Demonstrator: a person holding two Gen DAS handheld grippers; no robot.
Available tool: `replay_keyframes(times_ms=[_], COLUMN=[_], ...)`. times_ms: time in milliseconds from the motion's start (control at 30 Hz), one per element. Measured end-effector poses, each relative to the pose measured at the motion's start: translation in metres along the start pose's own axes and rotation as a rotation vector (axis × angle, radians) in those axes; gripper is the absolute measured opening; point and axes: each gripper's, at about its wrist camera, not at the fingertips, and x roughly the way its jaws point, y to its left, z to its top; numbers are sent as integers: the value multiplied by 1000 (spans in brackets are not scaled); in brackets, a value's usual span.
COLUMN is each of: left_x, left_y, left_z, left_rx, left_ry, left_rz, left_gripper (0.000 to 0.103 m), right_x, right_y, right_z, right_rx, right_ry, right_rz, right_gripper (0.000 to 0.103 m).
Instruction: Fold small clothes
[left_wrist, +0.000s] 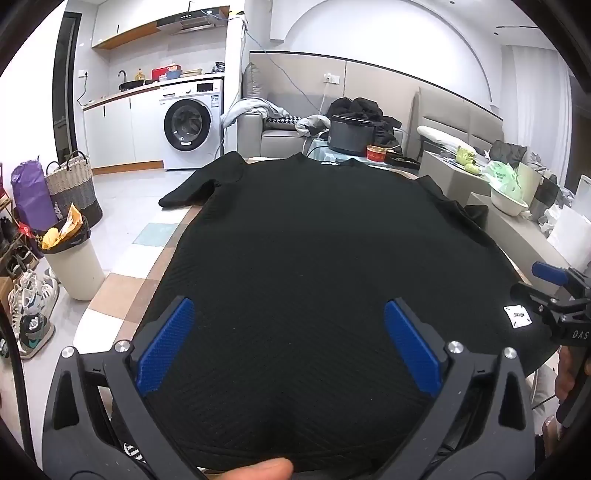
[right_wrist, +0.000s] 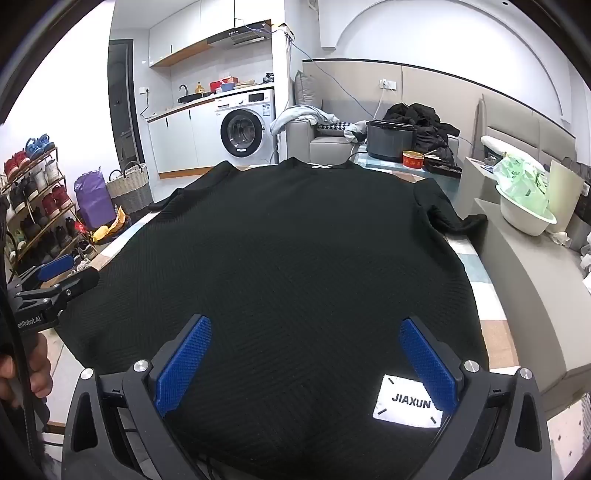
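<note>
A black ribbed knit top (left_wrist: 314, 251) lies spread flat on the table, collar at the far end, both short sleeves out to the sides. It also fills the right wrist view (right_wrist: 295, 258), with a white JIAXUN label (right_wrist: 408, 400) near its hem. My left gripper (left_wrist: 290, 343) is open over the hem on the left side, blue pads wide apart above the cloth. My right gripper (right_wrist: 304, 356) is open over the hem on the right side, next to the label. Each gripper shows at the edge of the other's view. Neither holds the cloth.
The table's checked top (left_wrist: 122, 295) shows at the left edge. A dark pot (left_wrist: 351, 134) and a red tin (left_wrist: 376, 153) stand beyond the collar. A grey bench with a white basin (right_wrist: 526, 218) runs along the right. A bin (left_wrist: 74, 266) and shoes stand on the floor left.
</note>
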Motion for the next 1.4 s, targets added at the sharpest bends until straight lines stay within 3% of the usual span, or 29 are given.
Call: replay_keyframes(times_ms=[1400], left_x=[4], left_y=[0], left_z=[0], left_rx=[4], left_ry=[8], left_rz=[12], left_gripper=[102], right_x=[2], right_y=[2], right_z=[-2], right_rx=[22], right_ry=[-1], right_rz=[5], right_gripper=[103])
